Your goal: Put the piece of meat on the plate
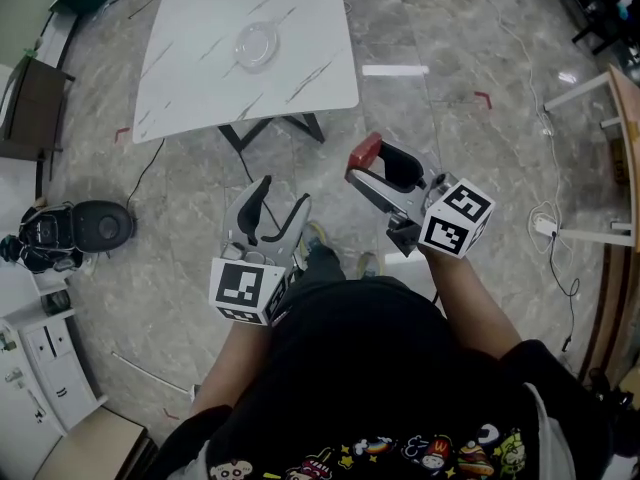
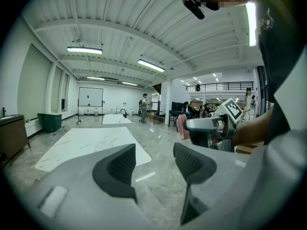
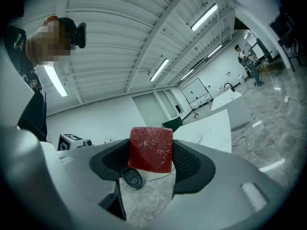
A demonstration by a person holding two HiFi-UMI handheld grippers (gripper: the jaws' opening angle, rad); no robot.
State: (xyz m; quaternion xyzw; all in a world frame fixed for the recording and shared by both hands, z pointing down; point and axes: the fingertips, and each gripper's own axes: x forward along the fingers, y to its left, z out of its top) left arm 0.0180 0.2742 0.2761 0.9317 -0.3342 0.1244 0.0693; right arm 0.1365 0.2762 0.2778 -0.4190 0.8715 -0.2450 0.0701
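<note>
**A:** Right gripper view first. The right gripper (image 3: 151,162) has its two dark ribbed pads (image 3: 188,163) pinching a dark red, cube-shaped piece of meat (image 3: 150,147) at the centre of the frame.

**B:** And the left gripper (image 2: 154,166)?

**A:** Its jaws are spread, with only grey floor between them. It sits in the lower middle of the head view and carries nothing.

**B:** Where's the plate?

**A:** The clear round glass plate (image 1: 255,46) sits bare on the white marble-patterned table (image 1: 190,88) at the top of the head view. It's well apart from both grippers, and the person stands back from the table.

**B:** So which step is this?

**A:** The carry, I'd say. The meat is gripped but not yet delivered. The next move calls for bringing the right gripper across to the table, lowering the cube over the plate's middle, and then parting the jaws. A see-through plate is easy to misjudge, so I'd aim carefully.
</note>
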